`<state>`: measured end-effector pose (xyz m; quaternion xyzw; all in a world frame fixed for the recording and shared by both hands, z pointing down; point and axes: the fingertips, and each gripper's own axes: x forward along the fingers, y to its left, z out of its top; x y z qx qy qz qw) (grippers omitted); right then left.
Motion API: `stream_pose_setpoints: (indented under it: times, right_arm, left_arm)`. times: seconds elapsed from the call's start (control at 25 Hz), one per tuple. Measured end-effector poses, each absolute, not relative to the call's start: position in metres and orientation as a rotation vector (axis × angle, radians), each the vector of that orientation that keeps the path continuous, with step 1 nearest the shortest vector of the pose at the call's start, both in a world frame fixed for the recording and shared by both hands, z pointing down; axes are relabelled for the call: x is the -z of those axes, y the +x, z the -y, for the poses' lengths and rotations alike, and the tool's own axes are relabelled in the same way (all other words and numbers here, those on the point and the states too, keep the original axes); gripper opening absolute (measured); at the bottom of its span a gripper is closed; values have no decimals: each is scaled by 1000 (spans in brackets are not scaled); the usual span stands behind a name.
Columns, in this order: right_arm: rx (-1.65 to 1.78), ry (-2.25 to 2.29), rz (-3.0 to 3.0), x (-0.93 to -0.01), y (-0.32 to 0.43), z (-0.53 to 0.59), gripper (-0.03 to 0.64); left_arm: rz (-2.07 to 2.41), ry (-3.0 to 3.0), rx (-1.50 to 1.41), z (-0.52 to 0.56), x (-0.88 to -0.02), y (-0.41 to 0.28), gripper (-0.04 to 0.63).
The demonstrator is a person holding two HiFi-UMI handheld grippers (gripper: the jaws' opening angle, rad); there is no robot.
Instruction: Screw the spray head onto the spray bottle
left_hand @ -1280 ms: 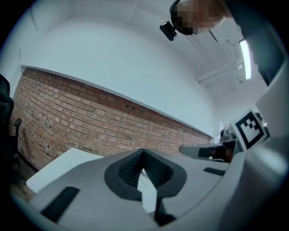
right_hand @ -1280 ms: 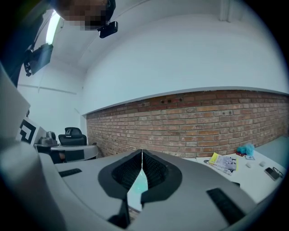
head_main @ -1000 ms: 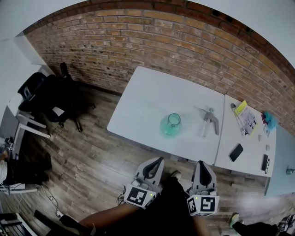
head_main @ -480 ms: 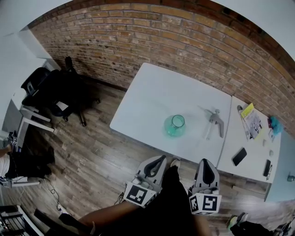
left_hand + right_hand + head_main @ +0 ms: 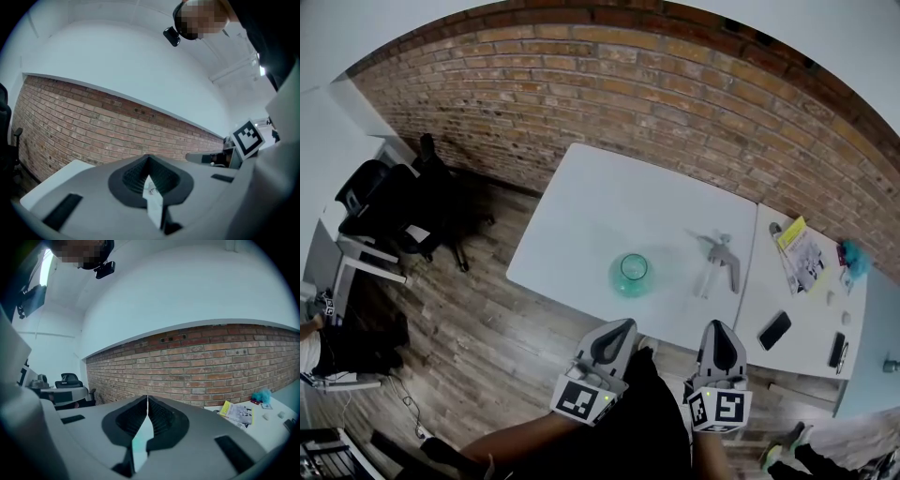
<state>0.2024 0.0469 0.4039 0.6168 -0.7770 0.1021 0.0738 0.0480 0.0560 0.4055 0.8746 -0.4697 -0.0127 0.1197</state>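
Observation:
A round green bottle point(image 5: 630, 274) with an open neck stands near the front of the white table point(image 5: 609, 202). The grey spray head point(image 5: 719, 256) lies on its side to the right of it, its tube pointing toward the front edge. My left gripper point(image 5: 622, 325) and right gripper point(image 5: 719, 327) hang side by side short of the table's front edge, both shut and holding nothing. In the left gripper view the left gripper point(image 5: 149, 158) has its jaws closed tip to tip. The right gripper point(image 5: 147, 398) shows the same in the right gripper view, with a sliver of green between its jaws.
A second white table point(image 5: 811, 309) adjoins on the right, carrying a yellow booklet point(image 5: 800, 248), a black phone point(image 5: 774, 330) and a blue object point(image 5: 854, 256). A brick wall point(image 5: 609, 84) runs behind. Black office chairs point(image 5: 394, 202) stand at the left on the wooden floor.
Both grippers have come closer to the table's front edge. The bottle and spray head sit nearer to them in the head view.

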Motion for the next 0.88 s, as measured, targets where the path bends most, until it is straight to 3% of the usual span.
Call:
stream_pose_setpoints:
  times: [0.88]
  right_arm:
    - [-408,1791,2385,-432,280,65,9]
  left_arm:
    - [1470,2530,-37,31,-413,123,-2]
